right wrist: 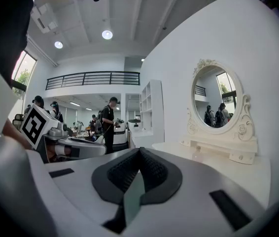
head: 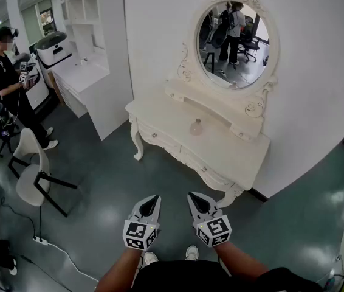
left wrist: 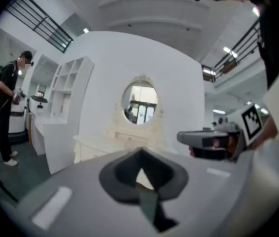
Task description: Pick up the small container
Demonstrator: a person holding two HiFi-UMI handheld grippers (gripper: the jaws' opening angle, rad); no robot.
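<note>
The small container (head: 196, 126) is in neither claw. It stands alone on the top of the white dressing table (head: 233, 154), in front of the oval mirror (head: 233, 38) and well apart from both tools. The left gripper (head: 153, 199) and right gripper (head: 194, 197) are both clenched on nothing, their tips together and held side by side, near level, over the green floor (head: 99, 181) short of the table's front edge. The step in hand looks like the approach. To do it well, the person would step up to the table and choose one claw, probably the right. The jaws should be spread wide before arrival and brought in level, so that the pads straddle the container's round body. A light, small thing like this may tip or skate if nudged by a shut tip.
</note>
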